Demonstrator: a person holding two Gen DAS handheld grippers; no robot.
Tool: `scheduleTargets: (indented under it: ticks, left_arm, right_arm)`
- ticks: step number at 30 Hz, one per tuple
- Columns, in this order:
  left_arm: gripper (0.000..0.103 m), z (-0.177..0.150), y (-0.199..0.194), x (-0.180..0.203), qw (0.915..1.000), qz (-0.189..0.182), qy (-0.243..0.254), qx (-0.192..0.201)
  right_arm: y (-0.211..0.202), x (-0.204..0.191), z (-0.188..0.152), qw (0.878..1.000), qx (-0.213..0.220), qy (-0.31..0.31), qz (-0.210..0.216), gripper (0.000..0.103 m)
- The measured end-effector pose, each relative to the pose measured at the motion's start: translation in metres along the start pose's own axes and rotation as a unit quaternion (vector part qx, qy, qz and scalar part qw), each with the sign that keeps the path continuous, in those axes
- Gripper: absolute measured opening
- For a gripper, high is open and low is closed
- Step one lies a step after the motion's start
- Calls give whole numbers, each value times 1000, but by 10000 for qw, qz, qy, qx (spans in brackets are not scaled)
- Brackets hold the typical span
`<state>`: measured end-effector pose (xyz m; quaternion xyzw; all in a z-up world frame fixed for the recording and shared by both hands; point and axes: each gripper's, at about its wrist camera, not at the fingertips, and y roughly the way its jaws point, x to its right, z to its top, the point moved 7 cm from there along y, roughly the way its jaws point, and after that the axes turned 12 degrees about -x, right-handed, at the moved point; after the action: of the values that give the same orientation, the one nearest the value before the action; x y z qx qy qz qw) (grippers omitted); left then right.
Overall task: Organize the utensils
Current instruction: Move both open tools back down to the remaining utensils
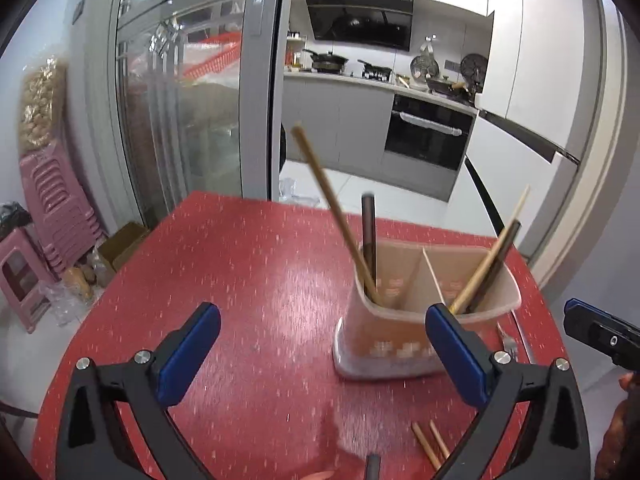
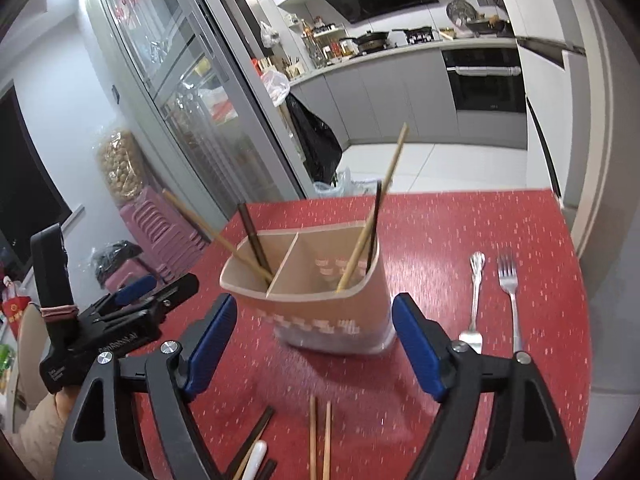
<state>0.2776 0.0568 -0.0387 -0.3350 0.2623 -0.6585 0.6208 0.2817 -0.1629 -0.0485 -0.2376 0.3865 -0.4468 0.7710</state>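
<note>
Grey-cabinet kitchen point(image 1: 340, 120), glass door point(image 1: 180, 100)

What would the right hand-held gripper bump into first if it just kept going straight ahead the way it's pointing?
Most likely the tan two-compartment plastic utensil holder, which stands straight ahead of the right hand-held gripper on the red speckled table. Its open jaws might straddle it; depth is hard to judge.

utensil holder point(image 2: 320, 304) amid bare tabletop point(image 2: 460, 232)

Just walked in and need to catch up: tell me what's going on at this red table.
A person is sorting utensils with a handheld gripper in each hand. The left gripper and right gripper are both open and empty. The two-compartment holder already has chopsticks in each side. A fork, a spoon and loose chopsticks still lie on the table.
</note>
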Motion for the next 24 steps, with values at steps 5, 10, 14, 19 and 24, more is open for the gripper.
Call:
scheduleTargets:
  ticks: [5,10,14,19,24]
  left_arm:
    - [103,-40,-8,-9,9993,131,38,-334]
    - [103,-84,-9,-15,9974,74,39,-721]
    - [103,-129,-5,-8,9924,-43,386,-1169]
    - [103,-173,-1,-2,9876,-139,606,-1439]
    - [103,-194,5,-6,9846,-145,580,-1645]
  right_arm:
    - [-2,1,-28,9996,-249,121,87,103]
    - [4,1,-60,9970,-732,237,85,103]
    - [11,-1,-90,9924,-1205,189,-178,103]
    - [21,-2,-129,9865,-1559,49,-506,103]
    - [29,12,-158,9805,-1816,165,-729,103]
